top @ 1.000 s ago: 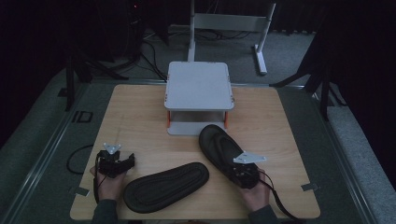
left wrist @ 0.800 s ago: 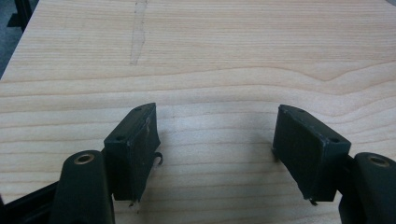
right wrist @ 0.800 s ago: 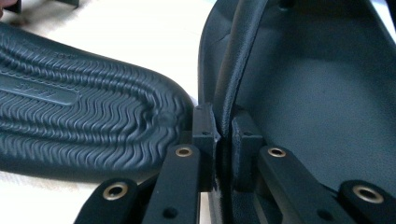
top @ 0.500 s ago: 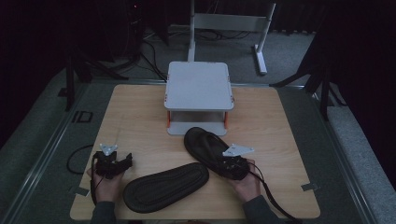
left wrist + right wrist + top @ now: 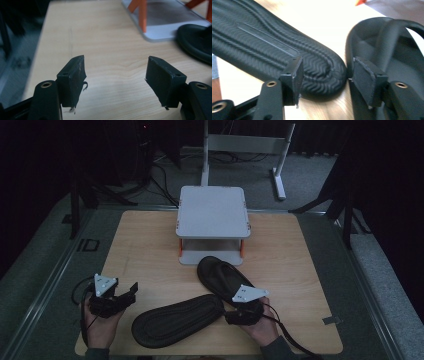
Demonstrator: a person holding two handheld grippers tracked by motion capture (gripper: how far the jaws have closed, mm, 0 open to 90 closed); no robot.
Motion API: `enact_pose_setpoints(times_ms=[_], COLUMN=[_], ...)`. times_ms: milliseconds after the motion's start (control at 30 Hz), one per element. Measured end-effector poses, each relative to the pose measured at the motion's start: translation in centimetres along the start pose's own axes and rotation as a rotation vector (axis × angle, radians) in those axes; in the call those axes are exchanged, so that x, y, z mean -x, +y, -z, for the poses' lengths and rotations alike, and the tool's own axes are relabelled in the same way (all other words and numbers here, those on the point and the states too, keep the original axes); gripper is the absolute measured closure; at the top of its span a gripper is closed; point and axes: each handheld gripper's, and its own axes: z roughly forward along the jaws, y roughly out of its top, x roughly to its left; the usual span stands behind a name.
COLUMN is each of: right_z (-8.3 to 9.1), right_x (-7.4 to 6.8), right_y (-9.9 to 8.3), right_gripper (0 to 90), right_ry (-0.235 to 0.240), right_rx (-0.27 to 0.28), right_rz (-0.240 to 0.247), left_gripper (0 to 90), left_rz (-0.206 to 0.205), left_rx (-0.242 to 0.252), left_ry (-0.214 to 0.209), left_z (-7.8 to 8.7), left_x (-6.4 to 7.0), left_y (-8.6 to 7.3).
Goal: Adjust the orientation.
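Two black sandals lie on the wooden table (image 5: 300,270). One is flipped sole up (image 5: 177,321), its ribbed tread (image 5: 282,47) showing in the right gripper view. The other lies strap up (image 5: 220,275) just right of it, and the two touch end to end. My right gripper (image 5: 232,311) is open at that spot; its jaws (image 5: 325,68) straddle the sole-up sandal's rounded end, with the right pad over the rim of the strap-up sandal (image 5: 392,50). My left gripper (image 5: 130,291) rests open at the table's near left, with bare wood between its jaws (image 5: 116,67).
A grey two-level stand (image 5: 212,212) with orange posts sits at the back middle of the table; its base plate (image 5: 162,32) lies ahead of the left gripper. A white frame (image 5: 240,145) and cables stand on the floor behind.
The strap-up sandal has slid left with the right gripper until it meets the sole-up one. The right gripper has drawn back to its near end. The left gripper has barely moved.
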Motion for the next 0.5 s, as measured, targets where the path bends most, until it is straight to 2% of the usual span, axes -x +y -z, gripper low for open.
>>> enact_pose_setpoints(times_ms=[67, 167, 267, 400, 500], right_z=[-0.1, -0.3, -0.7, -1.4, -2.0], right_x=[-0.2, -0.5, -1.1, -1.8, -2.2], right_y=[0.1, 0.2, 0.4, 0.5, 0.8], right_gripper=[39.1, 37.5, 36.1, 40.2, 31.3], right_ry=[0.007, 0.017, 0.03, 0.03, 0.038], right_rx=[0.003, -0.008, -0.003, 0.002, -0.02], right_rz=[0.016, 0.038, 0.084, 0.157, 0.19], left_gripper=[32.0, 31.9, 31.9, 31.4, 29.5], left_rz=[-0.042, -0.055, -0.075, -0.094, -0.132], left_rx=[0.014, 0.031, 0.04, 0.042, 0.026], left_ry=[-0.013, -0.046, -0.072, -0.113, -0.153], left_z=[0.9, 2.2, 3.3, 4.5, 5.4], left_x=[0.3, 0.6, 1.1, 2.0, 2.6], left_y=[0.5, 0.4, -0.5, -2.1, -3.1])
